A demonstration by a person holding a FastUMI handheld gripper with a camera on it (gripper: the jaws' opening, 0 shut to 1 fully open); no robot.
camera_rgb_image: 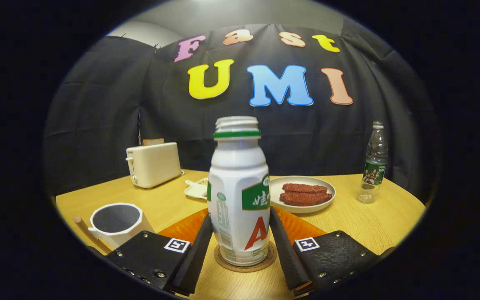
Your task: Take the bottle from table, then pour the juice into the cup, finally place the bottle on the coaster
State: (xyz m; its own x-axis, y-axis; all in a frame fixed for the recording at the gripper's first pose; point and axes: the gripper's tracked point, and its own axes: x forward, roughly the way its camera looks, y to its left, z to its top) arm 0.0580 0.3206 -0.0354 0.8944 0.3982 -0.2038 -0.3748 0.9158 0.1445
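Gripper view: bottle (239, 196) stands on coaster (246, 259), fingers (281, 233) flanking, contact unclear; cup (116, 223) at ten o'clock; only release seems left

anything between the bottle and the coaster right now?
Nothing visible. The bottle stands upright on the coaster, base inside its ring. The claw flanks it, one finger at each side; whether they press is unclear.

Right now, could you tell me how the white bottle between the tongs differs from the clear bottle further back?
The white bottle is opaque and squat; the clear bottle is see-through and slim. The white bottle stands on a coaster between the tongs, uncapped; the clear bottle stands on the bare table, apparently capped. Both stand upright and carry green labels.
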